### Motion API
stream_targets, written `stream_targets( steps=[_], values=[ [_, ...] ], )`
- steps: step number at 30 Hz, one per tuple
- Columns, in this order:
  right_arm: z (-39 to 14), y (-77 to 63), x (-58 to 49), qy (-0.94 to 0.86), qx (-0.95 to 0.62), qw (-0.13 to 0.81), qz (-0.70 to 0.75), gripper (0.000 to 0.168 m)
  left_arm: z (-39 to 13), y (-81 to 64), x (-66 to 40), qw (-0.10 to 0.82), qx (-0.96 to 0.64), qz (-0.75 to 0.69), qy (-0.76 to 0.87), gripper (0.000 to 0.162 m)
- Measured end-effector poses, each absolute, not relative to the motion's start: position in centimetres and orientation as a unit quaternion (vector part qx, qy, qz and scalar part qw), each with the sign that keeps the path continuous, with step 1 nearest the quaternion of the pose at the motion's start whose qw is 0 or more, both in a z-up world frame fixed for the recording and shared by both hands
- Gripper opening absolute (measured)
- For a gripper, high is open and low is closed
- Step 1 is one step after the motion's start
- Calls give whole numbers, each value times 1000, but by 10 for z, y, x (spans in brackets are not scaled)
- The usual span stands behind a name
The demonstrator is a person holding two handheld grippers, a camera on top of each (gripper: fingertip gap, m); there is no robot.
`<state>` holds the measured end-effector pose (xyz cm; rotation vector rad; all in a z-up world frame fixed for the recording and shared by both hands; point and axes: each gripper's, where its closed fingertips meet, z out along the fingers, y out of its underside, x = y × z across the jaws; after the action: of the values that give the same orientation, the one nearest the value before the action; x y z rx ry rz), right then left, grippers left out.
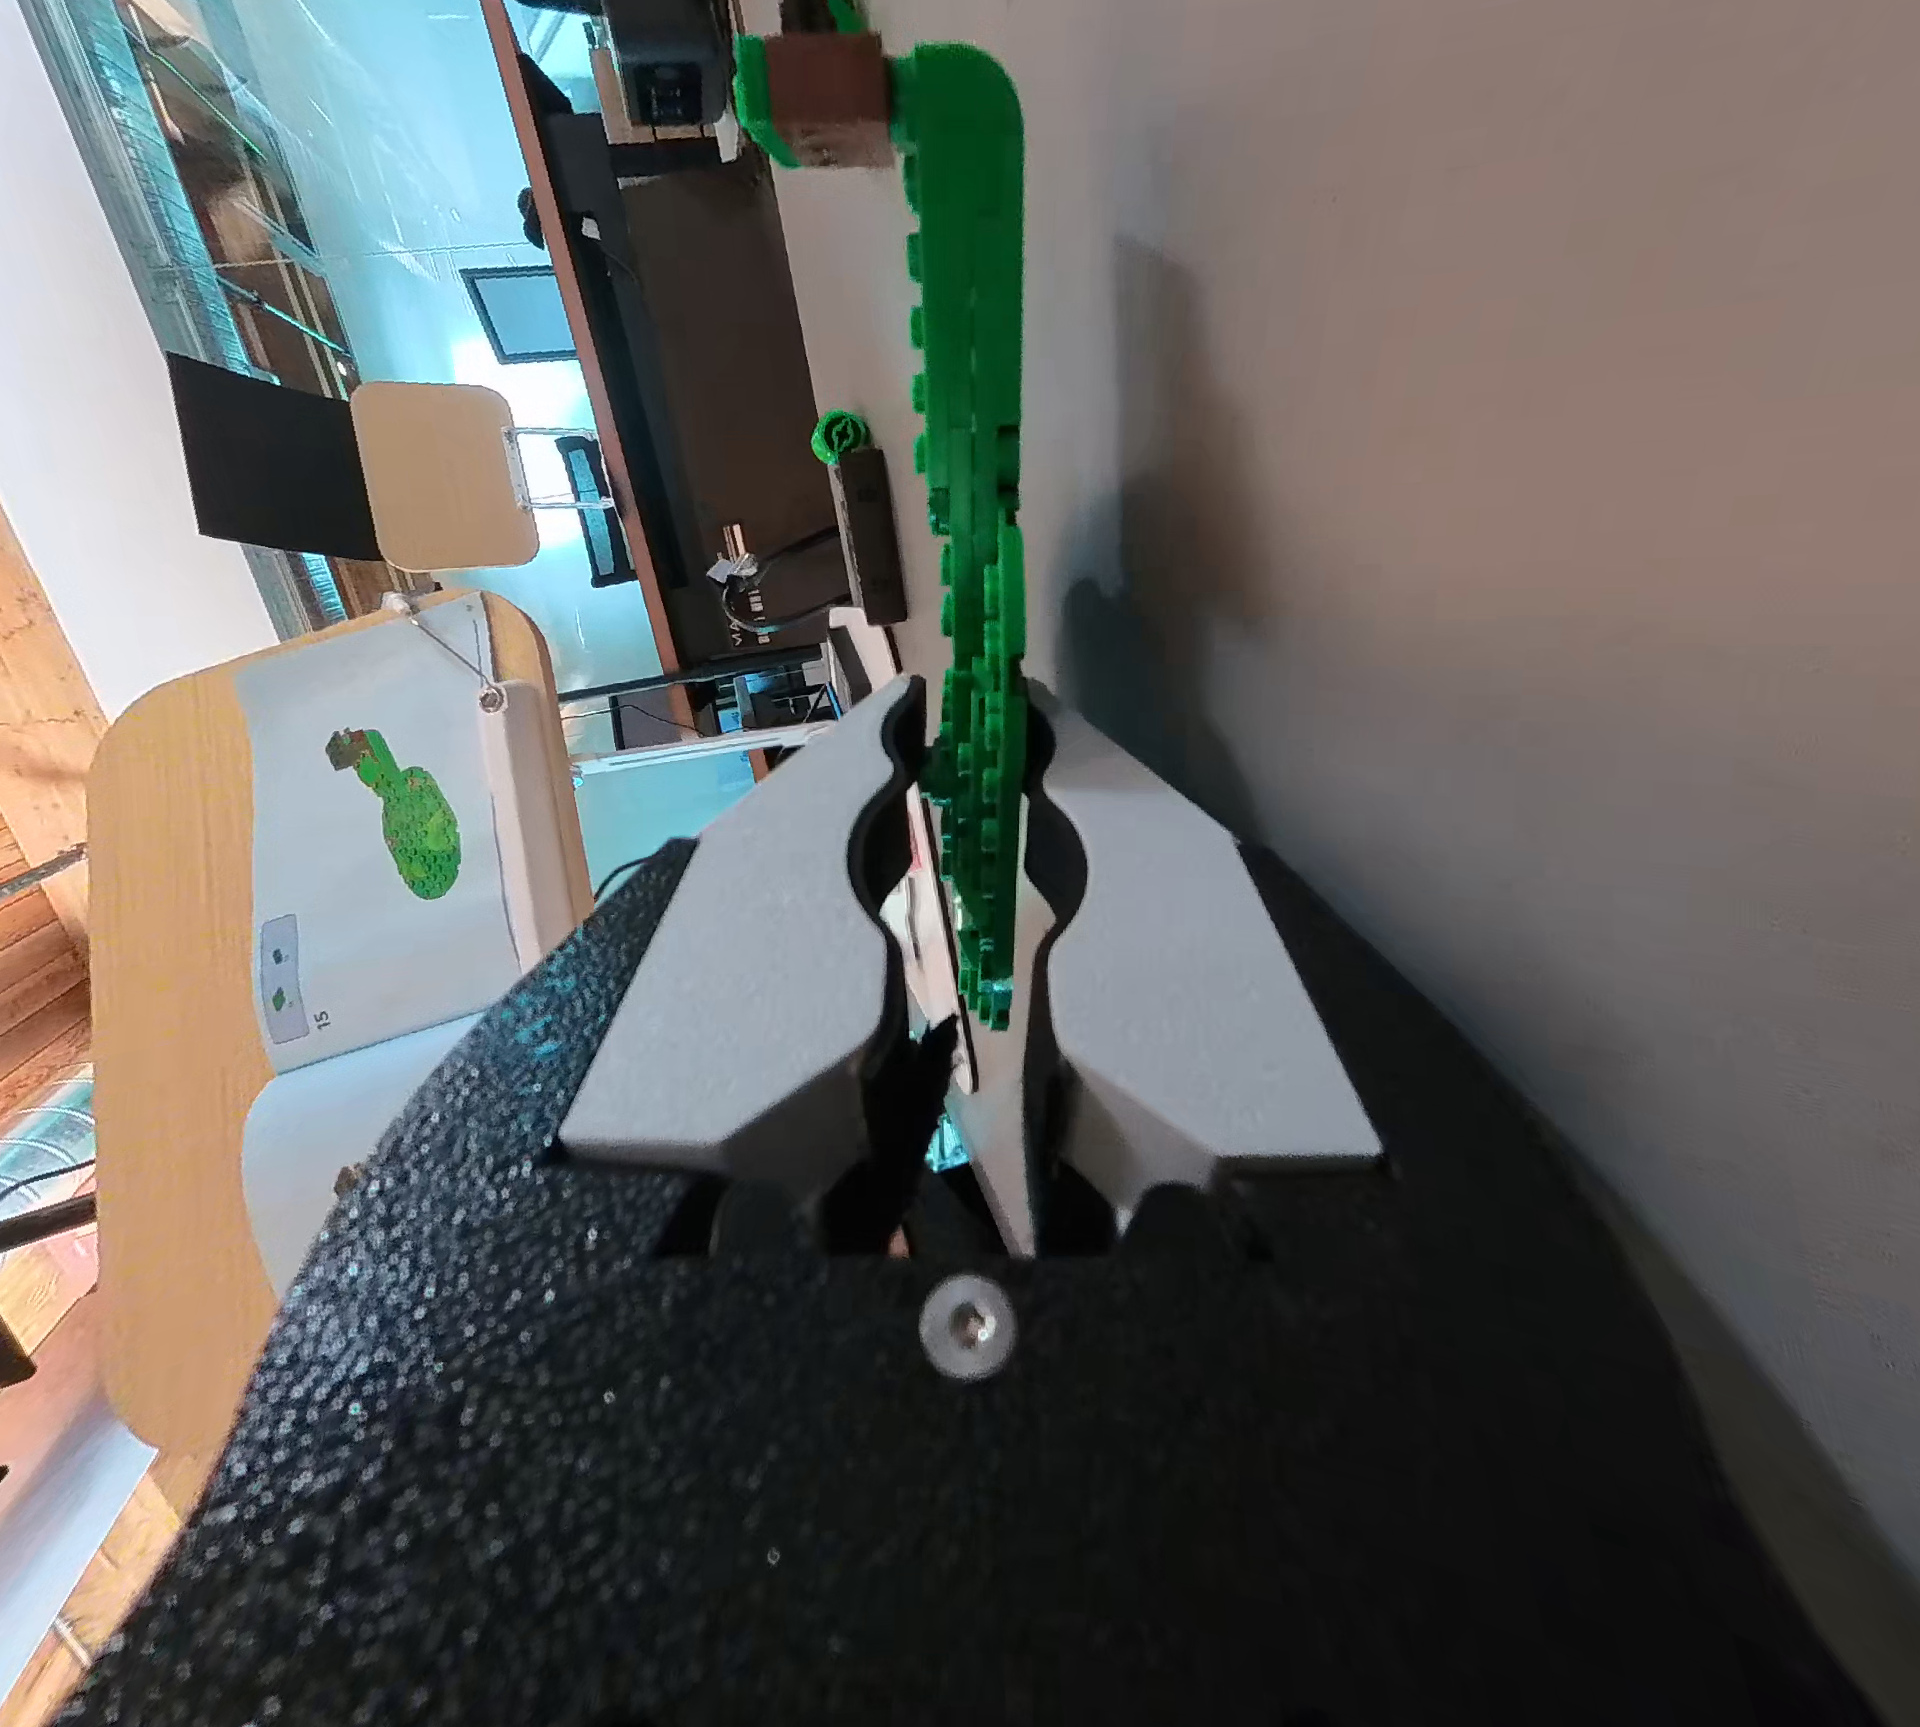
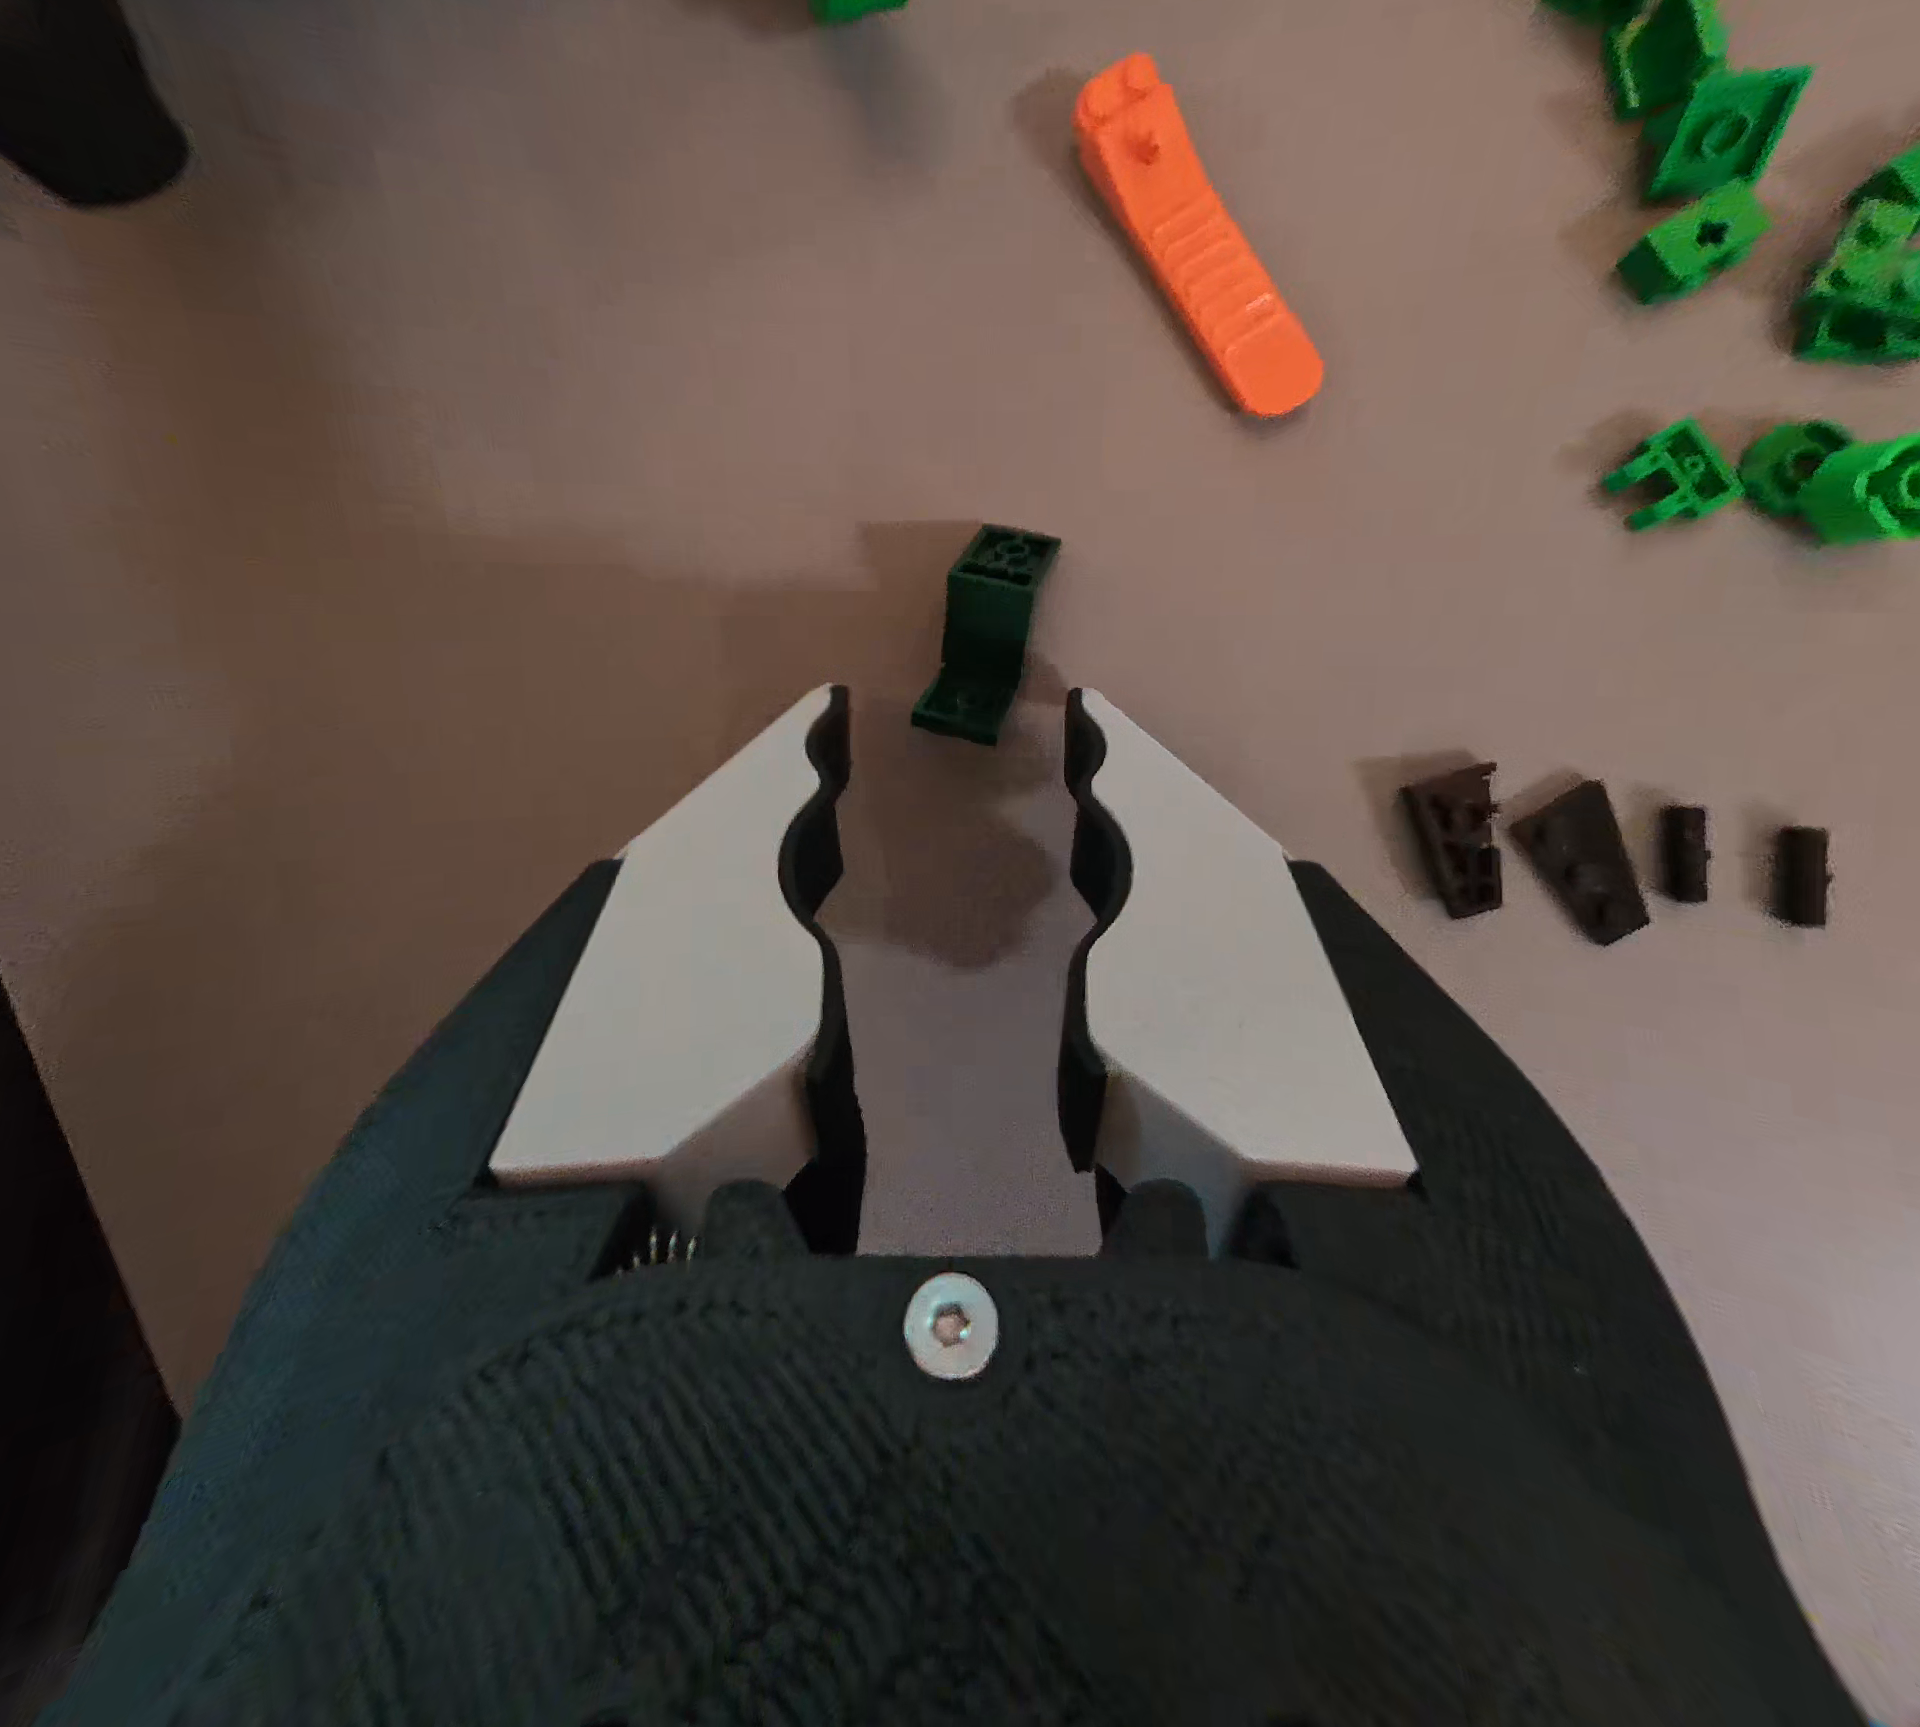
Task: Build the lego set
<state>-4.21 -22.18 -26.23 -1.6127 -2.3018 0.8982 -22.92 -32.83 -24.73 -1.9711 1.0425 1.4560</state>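
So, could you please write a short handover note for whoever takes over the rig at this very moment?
Left gripper: shut on the green plate assembly, gripping its near end; a brown block is already attached at the far end.
Right gripper: open, empty, just short of the dark green bracket piece on the table.
Also on the table: orange brick separator, loose green pieces to the right, four dark brown pieces near the right gripper.
Done: base plates joined. Left: probably pick up the bracket piece, add it to the assembly, then the remaining loose pieces.
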Motion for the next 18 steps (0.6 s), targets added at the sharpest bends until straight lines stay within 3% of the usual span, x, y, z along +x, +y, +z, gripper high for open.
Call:
stream_targets(
  steps=[1, 8, 11, 18],
  values=[
    [-264, -220, -43, -764, -556, 102, 311, 37, -248, -328, -229, 237, -719, 530, 381, 13],
    [-261, -213, -51, -662, -643, 87, 376, 25, -249, -328, -228, 239, -721, 527, 381, 13],
    [-259, -210, -54, -626, -664, 80, 400, 0, -249, -328, -228, 240, -721, 526, 382, 13],
    [-250, -205, -58, -642, -647, 149, 383, 3, -250, -327, -226, 242, -722, 523, 384, 13]
  ],
)
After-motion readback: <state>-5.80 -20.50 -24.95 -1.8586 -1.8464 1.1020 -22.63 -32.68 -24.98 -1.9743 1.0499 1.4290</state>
